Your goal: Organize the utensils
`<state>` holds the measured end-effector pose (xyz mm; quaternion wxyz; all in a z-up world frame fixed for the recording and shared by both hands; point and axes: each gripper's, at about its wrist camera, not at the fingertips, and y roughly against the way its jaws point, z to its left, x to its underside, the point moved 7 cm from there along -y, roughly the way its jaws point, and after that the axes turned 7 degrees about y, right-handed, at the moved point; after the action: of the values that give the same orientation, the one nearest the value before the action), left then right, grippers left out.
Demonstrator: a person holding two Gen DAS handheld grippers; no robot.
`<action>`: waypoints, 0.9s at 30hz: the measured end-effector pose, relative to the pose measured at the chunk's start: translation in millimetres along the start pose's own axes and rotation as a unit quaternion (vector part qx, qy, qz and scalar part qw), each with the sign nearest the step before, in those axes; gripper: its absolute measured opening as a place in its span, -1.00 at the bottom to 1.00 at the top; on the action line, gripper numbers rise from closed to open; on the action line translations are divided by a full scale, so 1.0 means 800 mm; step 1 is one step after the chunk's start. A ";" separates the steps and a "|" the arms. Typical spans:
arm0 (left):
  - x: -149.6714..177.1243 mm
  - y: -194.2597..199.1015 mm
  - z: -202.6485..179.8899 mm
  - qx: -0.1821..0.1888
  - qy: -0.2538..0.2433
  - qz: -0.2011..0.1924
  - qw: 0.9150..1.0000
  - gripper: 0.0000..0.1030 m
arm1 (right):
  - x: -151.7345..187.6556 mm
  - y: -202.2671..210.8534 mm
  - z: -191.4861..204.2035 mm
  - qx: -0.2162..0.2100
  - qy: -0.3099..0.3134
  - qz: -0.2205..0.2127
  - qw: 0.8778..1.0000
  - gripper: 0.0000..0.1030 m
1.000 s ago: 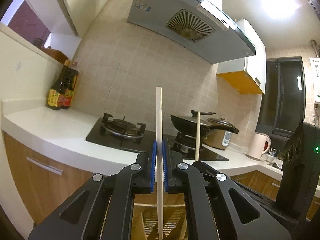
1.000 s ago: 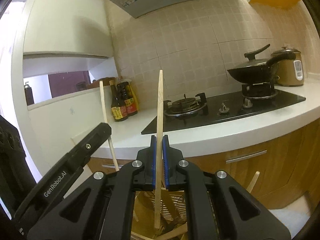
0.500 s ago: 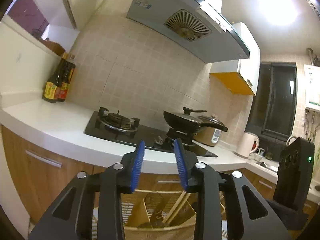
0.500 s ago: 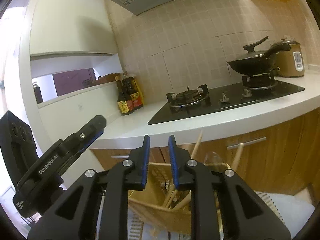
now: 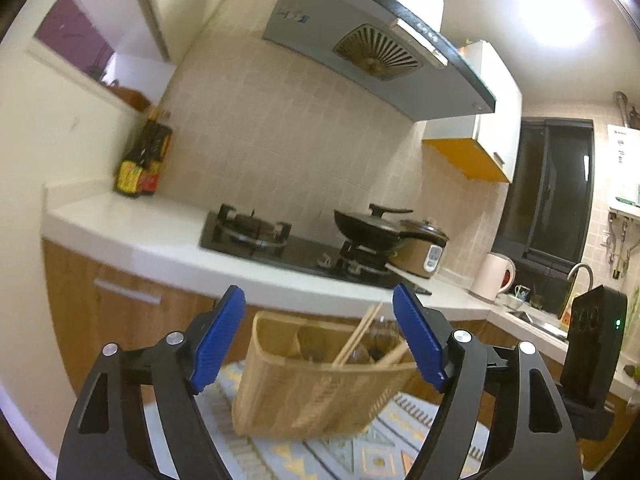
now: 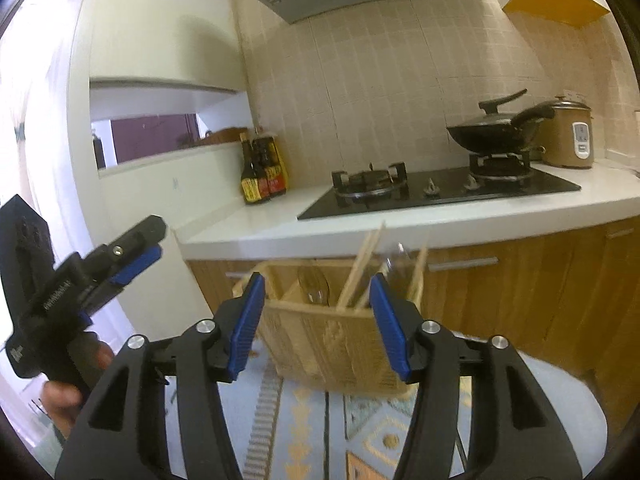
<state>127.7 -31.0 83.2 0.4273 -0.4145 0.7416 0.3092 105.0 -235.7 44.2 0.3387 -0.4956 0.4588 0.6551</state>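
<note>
A bright ceiling light (image 5: 548,12) blows out the left wrist view's upper right, motion blur smears the wooden utensil holder (image 5: 320,384) in both views, and fisheye distortion bends and darkens the edges.

A black wok (image 6: 494,132) sits on the hob's (image 6: 440,192) burner at three o'clock, with a rice cooker (image 6: 568,138) just beside it. Two sauce bottles (image 6: 264,172) stand at nine o'clock on the white counter (image 6: 256,228). A patterned rug (image 6: 360,432) lies at six o'clock.
</note>
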 end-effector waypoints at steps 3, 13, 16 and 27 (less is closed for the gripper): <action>0.021 0.012 0.006 -0.030 -0.008 0.008 0.999 0.45 | 0.024 0.008 -0.002 0.023 0.008 0.006 1.000 0.23; 0.081 0.026 0.029 -0.186 -0.094 -0.037 0.977 0.73 | 0.091 0.007 -0.028 0.113 0.023 -0.013 0.993 0.28; 0.096 0.020 0.033 -0.188 -0.104 -0.024 0.976 0.74 | 0.094 0.004 -0.029 0.121 0.042 -0.017 0.992 0.33; 0.109 0.008 0.046 -0.204 -0.131 0.014 0.970 0.83 | 0.102 -0.008 -0.034 0.101 0.022 0.003 0.995 0.45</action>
<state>110.4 -28.8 -10.0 0.4230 -0.4384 0.6063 0.5112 97.2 -259.8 -38.6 0.3751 -0.4712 0.5318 0.5954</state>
